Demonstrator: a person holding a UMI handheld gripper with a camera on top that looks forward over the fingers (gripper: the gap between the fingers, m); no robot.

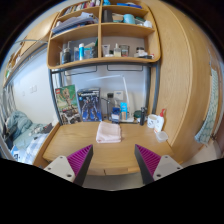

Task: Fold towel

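A small room is shown, with a light wooden desk (pixel 105 150) set against a pale wall and a wooden shelf unit (pixel 100 35) fixed above it. The shelves are crowded with bottles, boxes and other small things that cannot be told apart clearly. Along the back of the desk a row of items is lined up: printed packets or pictures (pixel 68 102) are propped against the wall, and bottles, among them a blue bottle (pixel 124 110), are stood beside them. A white box-like item (pixel 157 121) is seen towards the right end of the desk. To the left of the desk a heap of bedding or clothes (pixel 20 135) is glimpsed, and a tall wooden panel (pixel 185 75) is seen on the right.

The towel (pixel 108 131), pale pink, is laid on the middle of the desk, just in front of the row of bottles. It appears as a compact, roughly square bundle with stacked layers, so it is judged to be folded already, or nearly so; whether a further fold is intended cannot be told.

The gripper (pixel 115 158) is held well back from the towel, with nothing gripped. Its fingers are spread wide apart, the magenta pads (pixel 82 157) facing each other across an empty gap, and the towel lies beyond them on its own. If anything is left of the task, it is judged to be a last fold or a tidying.
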